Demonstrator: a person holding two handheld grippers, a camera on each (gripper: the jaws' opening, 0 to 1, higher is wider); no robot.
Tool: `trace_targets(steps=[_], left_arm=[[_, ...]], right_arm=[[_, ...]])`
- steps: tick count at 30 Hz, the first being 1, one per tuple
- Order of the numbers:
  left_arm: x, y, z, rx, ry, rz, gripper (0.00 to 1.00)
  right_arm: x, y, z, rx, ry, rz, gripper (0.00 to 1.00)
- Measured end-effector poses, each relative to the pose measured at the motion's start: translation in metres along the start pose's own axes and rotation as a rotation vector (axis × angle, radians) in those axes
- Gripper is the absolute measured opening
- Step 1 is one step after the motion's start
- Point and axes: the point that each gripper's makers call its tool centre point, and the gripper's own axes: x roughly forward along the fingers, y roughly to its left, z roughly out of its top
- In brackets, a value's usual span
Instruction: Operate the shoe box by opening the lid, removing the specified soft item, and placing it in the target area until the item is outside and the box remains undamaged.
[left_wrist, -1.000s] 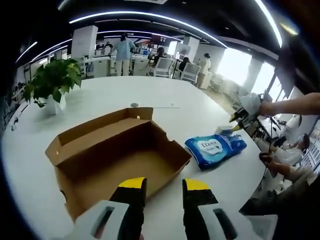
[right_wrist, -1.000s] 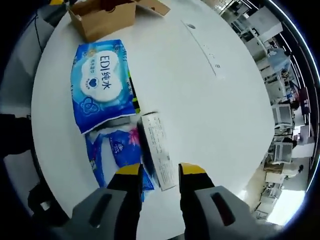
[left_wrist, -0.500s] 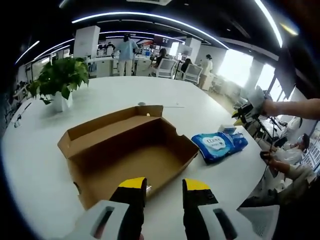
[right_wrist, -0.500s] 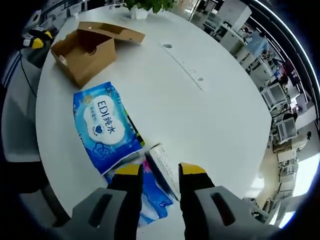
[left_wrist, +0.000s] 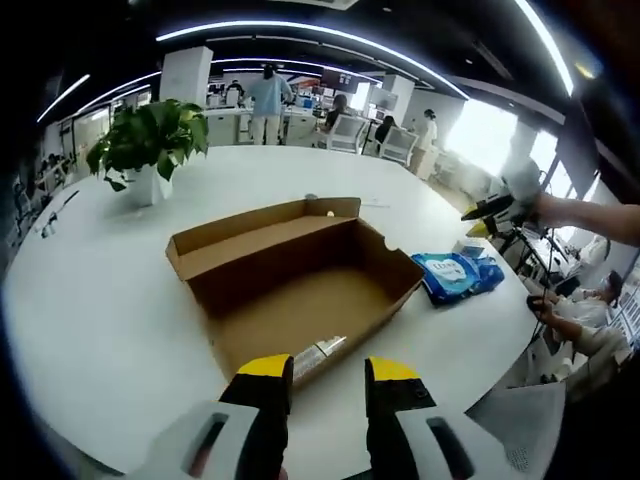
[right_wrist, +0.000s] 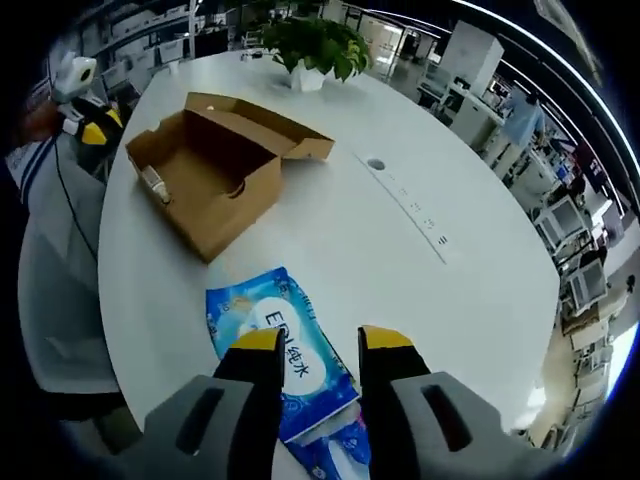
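An open brown cardboard shoe box lies on the white round table, its lid folded back; its inside looks bare. The same shoe box sits upper left in the right gripper view. A blue wet-wipes pack lies on the table right of the box; that wipes pack is just beyond my right gripper, which is open and holds nothing. My left gripper is open at the box's near edge. The right gripper appears far right, held above the pack. The left gripper shows at far left.
A potted green plant stands at the table's back left; the same plant is behind the box. A second blue packet lies under the wipes pack. A person's light clothing is beside the table. Desks and people fill the office behind.
Both cameras pulled back and tilted. The right gripper rose away from the wipes pack, so the box came into its view. The left gripper shifted left along the box's near edge.
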Motion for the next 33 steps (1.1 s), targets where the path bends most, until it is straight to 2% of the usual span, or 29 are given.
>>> trace_targets(steps=[4, 8, 11, 17, 23, 27, 30, 33], left_arm=[[-0.006, 0.013, -0.003, -0.005, 0.003, 0.009, 0.28], [-0.009, 0.017, -0.004, -0.002, 0.005, 0.009, 0.28], [-0.007, 0.018, -0.002, 0.006, 0.005, 0.004, 0.28], [0.002, 0.019, -0.003, 0.075, 0.040, -0.024, 0.28], [0.014, 0.022, 0.001, 0.119, 0.063, -0.046, 0.28], [0.025, 0.023, 0.008, 0.162, 0.080, -0.063, 0.28], [0.035, 0.023, 0.012, 0.201, 0.098, -0.082, 0.28], [0.047, 0.023, 0.012, 0.259, 0.135, -0.102, 0.28]], right_arm=[[-0.006, 0.012, 0.020, 0.019, -0.057, 0.015, 0.27], [-0.012, 0.026, 0.037, 0.058, -0.114, 0.028, 0.28], [-0.017, 0.039, 0.042, 0.033, -0.126, 0.018, 0.27], [-0.031, 0.078, 0.049, 0.017, -0.158, 0.064, 0.29], [-0.043, 0.101, 0.054, 0.054, -0.199, 0.077, 0.29], [-0.050, 0.108, 0.052, 0.067, -0.211, 0.068, 0.30], [-0.056, 0.112, 0.048, 0.108, -0.227, 0.059, 0.30], [-0.061, 0.116, 0.042, 0.121, -0.225, 0.045, 0.30]])
